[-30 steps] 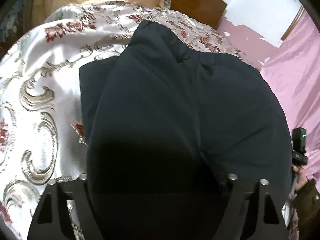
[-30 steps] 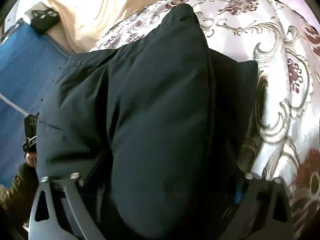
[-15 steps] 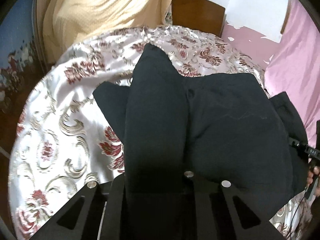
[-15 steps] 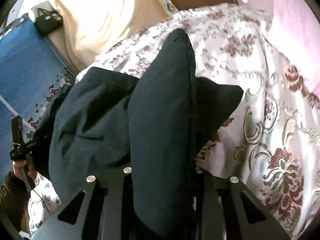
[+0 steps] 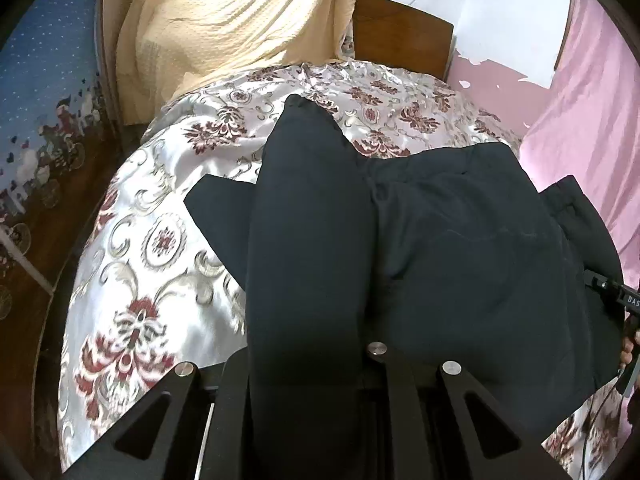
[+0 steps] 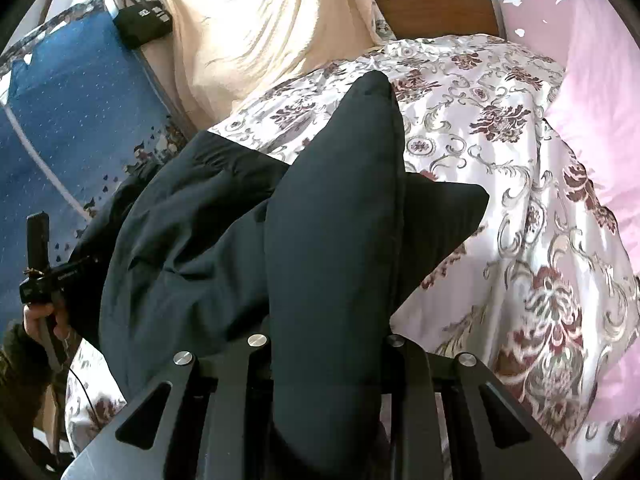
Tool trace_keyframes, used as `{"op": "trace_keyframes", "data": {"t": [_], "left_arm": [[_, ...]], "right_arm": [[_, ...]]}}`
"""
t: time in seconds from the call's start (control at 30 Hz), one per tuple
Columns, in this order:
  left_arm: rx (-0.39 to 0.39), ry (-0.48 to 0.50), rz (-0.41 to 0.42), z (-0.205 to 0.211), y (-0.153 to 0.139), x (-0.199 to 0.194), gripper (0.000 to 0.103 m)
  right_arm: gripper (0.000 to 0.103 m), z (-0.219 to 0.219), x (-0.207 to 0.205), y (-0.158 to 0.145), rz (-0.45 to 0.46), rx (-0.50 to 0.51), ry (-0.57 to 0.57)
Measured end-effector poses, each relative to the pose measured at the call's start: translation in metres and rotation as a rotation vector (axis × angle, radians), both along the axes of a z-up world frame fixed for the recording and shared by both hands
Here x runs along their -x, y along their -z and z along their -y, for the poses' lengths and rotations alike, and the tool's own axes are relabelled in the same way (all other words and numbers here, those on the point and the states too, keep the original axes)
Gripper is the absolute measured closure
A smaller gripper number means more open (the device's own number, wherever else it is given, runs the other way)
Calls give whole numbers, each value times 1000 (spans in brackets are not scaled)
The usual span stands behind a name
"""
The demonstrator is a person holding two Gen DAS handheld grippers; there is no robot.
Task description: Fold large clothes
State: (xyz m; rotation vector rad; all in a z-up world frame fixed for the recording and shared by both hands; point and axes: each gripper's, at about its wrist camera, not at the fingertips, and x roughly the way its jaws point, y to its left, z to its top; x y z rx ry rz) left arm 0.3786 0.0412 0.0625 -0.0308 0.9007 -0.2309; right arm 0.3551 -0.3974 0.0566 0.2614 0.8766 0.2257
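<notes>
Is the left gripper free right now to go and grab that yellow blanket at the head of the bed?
Probably not: the left gripper is shut on the dark trousers; the yellow blanket lies beyond.

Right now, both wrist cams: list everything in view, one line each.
trousers: 1, black, on the bed, a fold pinched in each gripper
bedspread: 1, white satin with maroon floral print, under the trousers
blanket: 1, cream, heaped at the head of the bed
headboard: 1, brown wood, behind the bedspread
bag: 1, black, beside the blanket
curtain: 1, pink, right of the bed
left gripper: 1, black, jaws shut on a fold
right gripper: 1, black, jaws shut on a fold
</notes>
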Motion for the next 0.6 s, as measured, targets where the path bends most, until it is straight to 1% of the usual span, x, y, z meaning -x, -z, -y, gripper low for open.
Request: {"op": "trace_keyframes", "data": {"t": [0.13,0.23,0.3,0.4,0.5,0.57,0.6], "left_arm": [[-9,3,-3,-1,3,19,88],[-13,0,-13,-2,11,24,88],[-9,-6,-33,-1,20,23,88],[-14,-13,-50,0,35,24,87],[-33,-32,-51,0,46,25,82],[-27,-66,-87,-3,52,20,76],[-13,-87,-108,-6,55,18,75]], "right_arm": [[82,-3,22,1,-1,12,1],[82,-6,32,7,-2,20,10],[82,-5,37,15,-17,18,21],[81,-8,38,32,-41,56,33],[77,-10,38,45,-55,72,63],[73,-7,36,51,-60,69,84],[69,-7,35,54,-68,71,89]]}}
